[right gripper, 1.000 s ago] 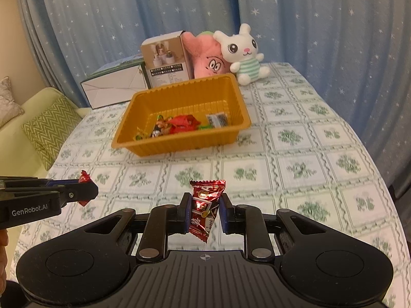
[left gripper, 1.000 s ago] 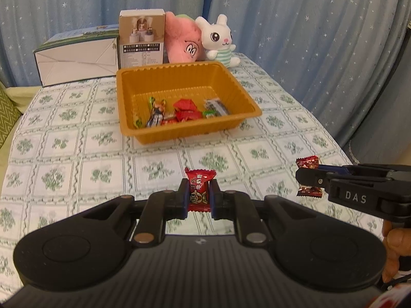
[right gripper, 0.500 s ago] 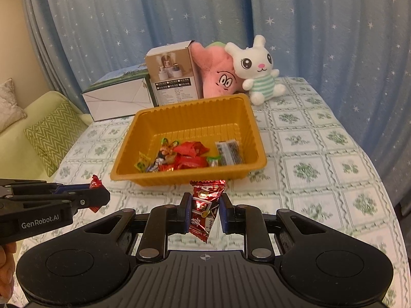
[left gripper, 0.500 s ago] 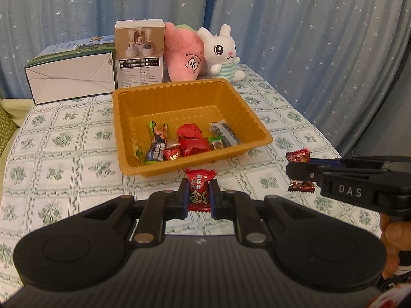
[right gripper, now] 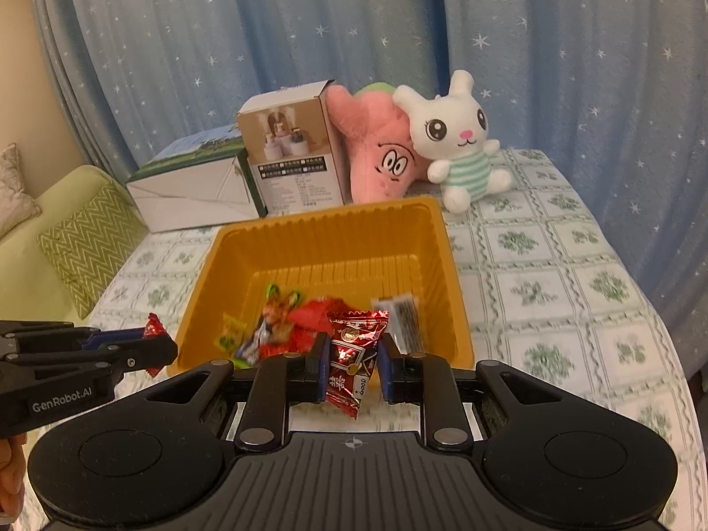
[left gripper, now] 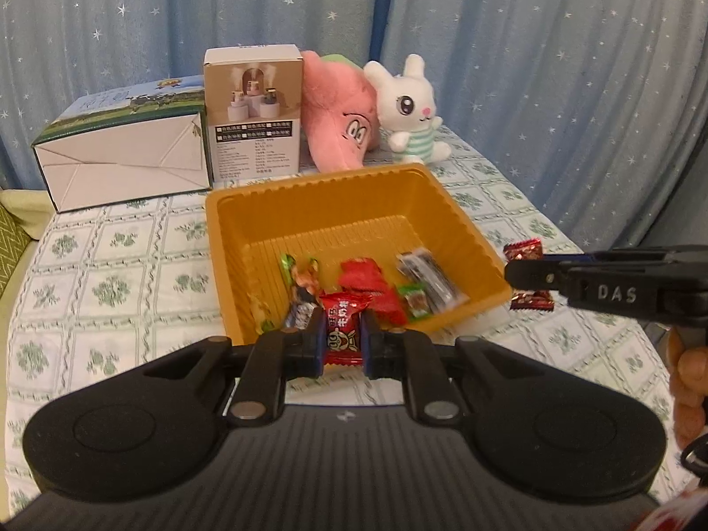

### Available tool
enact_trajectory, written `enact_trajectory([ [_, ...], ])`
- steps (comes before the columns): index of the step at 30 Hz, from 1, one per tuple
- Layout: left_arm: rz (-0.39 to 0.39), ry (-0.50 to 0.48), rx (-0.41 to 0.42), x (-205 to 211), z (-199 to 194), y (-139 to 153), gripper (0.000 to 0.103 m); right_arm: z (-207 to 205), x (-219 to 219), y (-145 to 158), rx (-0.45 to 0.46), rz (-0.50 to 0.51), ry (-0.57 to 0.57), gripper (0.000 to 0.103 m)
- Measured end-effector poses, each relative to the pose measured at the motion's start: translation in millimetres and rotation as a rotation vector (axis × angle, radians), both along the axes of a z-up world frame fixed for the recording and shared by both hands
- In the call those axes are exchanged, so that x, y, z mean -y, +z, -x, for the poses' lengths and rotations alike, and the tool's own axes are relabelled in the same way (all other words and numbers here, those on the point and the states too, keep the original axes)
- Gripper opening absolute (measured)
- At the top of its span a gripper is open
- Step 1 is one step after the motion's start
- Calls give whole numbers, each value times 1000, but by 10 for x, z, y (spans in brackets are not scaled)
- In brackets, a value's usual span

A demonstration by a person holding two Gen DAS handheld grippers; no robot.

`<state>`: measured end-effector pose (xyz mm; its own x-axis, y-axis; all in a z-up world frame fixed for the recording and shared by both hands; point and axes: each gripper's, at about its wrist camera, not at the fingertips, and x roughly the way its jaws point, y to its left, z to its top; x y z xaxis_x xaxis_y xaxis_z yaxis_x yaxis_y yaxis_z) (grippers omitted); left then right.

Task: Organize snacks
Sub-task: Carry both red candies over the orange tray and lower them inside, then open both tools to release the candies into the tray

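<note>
The left gripper (left gripper: 341, 340) has its fingers pinching a red wrapped candy (left gripper: 341, 332) by the middle, at the near rim of the orange tray (left gripper: 460, 225). The right gripper (right gripper: 354, 360) pinches a dark red foil candy (right gripper: 352, 356), which hangs tilted, likewise at that tray's near edge. Both candies look small, crinkly and glossy. Released too soon, I judge either could land on the table (left gripper: 128, 265) short of the rim; the slick foil may also slip, or the two grippers may bump over the tray
</note>
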<state>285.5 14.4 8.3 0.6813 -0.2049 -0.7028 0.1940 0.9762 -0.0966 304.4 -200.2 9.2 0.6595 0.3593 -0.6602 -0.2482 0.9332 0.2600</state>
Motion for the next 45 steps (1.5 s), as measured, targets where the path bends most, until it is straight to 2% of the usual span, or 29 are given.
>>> enact_trajectory([
  [7, -3, 24, -15, -113, -356, -60, 14, -314, -57, -13, -7, -14, 9, 22],
  [16, 4, 22, -62, -97, -614, -259, 14, -500, -94, -93, -19, -23, 10, 22],
  [17, 17, 26, -70, -111, -640, -288, 18, -511, -96, -104, -21, -23, 9, 22],
  [18, 39, 36, -80, -137, -669, -320, 30, -516, -95, -116, -23, -22, 10, 22],
  [20, 74, 58, -82, -195, -677, -350, 39, -516, -85, -140, -28, -24, 10, 22],
  [31, 16, 63, -57, -244, -500, -409, 39, -574, -4, -274, -68, -52, -6, 22],
  [45, 22, 56, -56, -239, -497, -396, 39, -660, -114, -219, -48, -39, -8, 23],
])
